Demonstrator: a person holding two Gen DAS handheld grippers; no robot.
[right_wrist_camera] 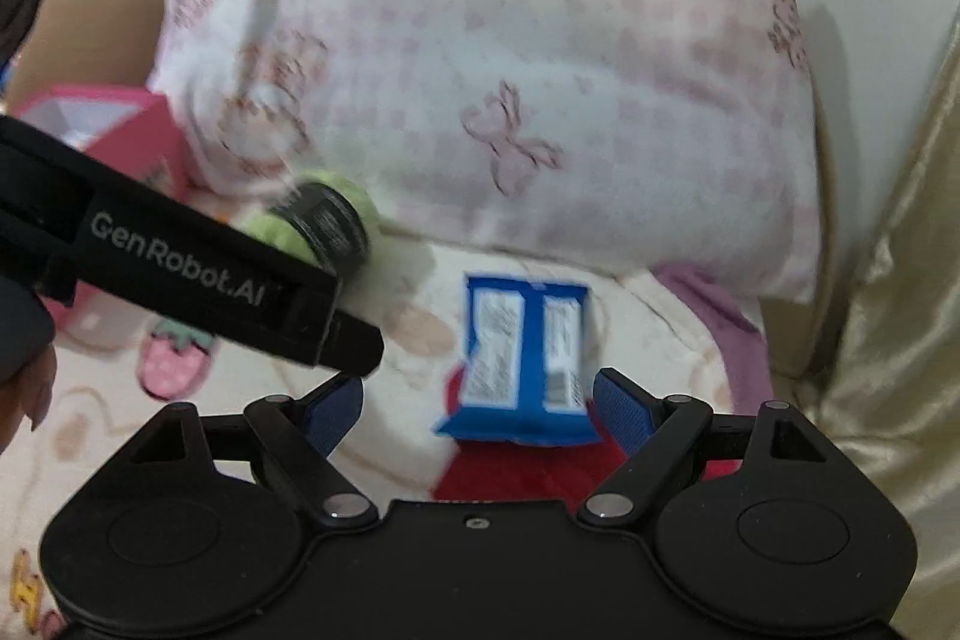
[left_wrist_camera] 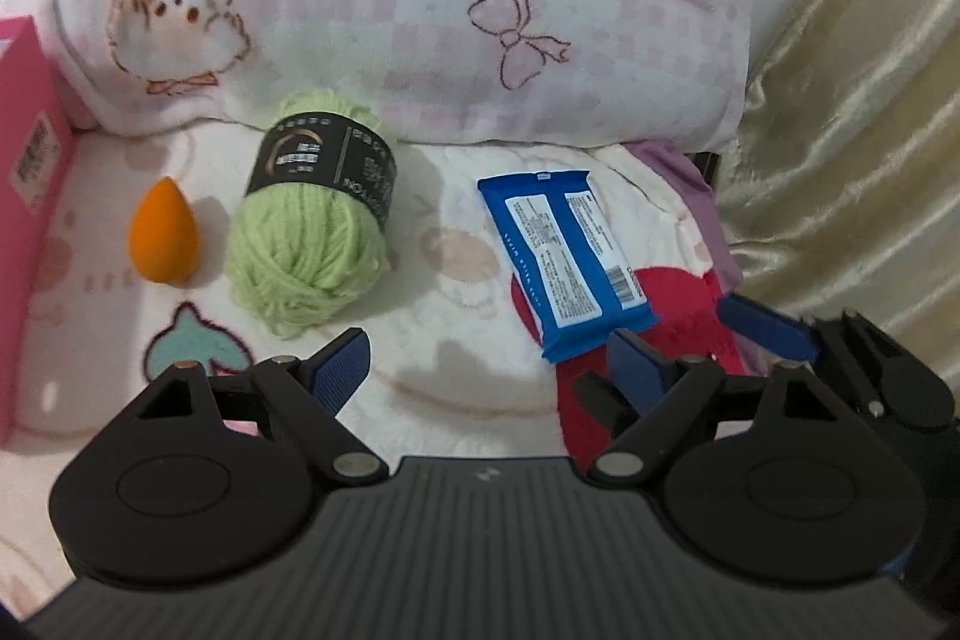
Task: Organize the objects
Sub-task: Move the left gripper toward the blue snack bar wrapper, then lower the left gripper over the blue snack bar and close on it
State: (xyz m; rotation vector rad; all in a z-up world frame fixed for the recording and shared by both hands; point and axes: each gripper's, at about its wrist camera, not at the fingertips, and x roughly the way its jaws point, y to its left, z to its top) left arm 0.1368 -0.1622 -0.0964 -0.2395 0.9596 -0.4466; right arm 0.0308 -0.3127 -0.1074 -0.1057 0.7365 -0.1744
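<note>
A blue wet-wipes pack (left_wrist_camera: 564,262) lies label up on the fleece blanket. A green yarn ball (left_wrist_camera: 312,232) with a black band lies left of it, and an orange teardrop sponge (left_wrist_camera: 163,241) stands further left. My left gripper (left_wrist_camera: 489,367) is open and empty, short of the gap between yarn and pack. One of my right gripper's pads (left_wrist_camera: 765,331) shows just right of the pack. In the right wrist view my right gripper (right_wrist_camera: 477,409) is open, and the near end of the pack (right_wrist_camera: 522,364) lies between its fingertips, untouched. The yarn (right_wrist_camera: 318,220) is partly hidden by the left gripper's body (right_wrist_camera: 180,268).
A pink box (left_wrist_camera: 24,220) stands at the left edge, open at the top (right_wrist_camera: 102,124). A pink-and-white pillow (left_wrist_camera: 450,10) lies behind the objects. A gold satin cloth (left_wrist_camera: 852,130) hangs on the right. A hand (right_wrist_camera: 24,388) shows at the left.
</note>
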